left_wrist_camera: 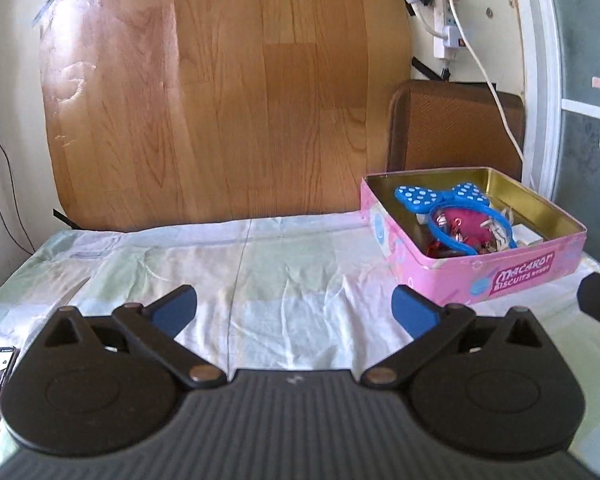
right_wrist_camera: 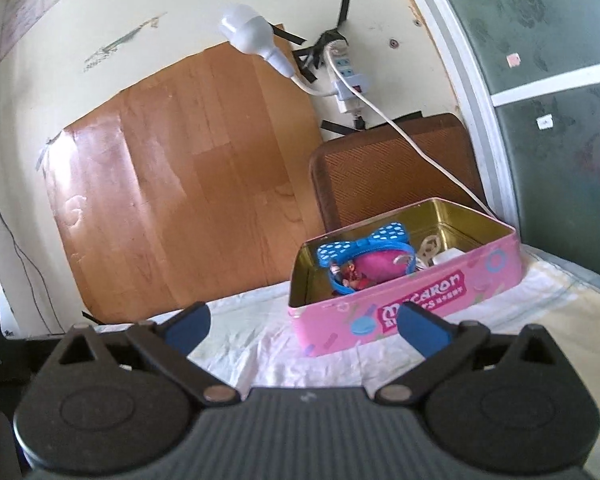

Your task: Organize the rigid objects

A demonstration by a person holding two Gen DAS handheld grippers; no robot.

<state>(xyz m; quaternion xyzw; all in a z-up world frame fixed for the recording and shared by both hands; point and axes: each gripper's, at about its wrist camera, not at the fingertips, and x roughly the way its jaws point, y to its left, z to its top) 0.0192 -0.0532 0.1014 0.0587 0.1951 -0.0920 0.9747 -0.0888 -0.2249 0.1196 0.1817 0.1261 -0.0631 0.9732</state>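
Left tool (left_wrist_camera: 294, 312) spread wide, nothing between its blue pads, hanging over the wrinkled cloth (left_wrist_camera: 260, 272) on the bench. Right tool (right_wrist_camera: 304, 330) just as wide and empty, the pink tin (right_wrist_camera: 404, 300) just past its right pad. In that open tin lies the blue polka-dot bow (left_wrist_camera: 440, 196) on a jumble of trinkets.

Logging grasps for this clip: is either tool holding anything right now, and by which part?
Nothing is held. The left tool and right tool are both open and empty, short of the pink biscuit tin.
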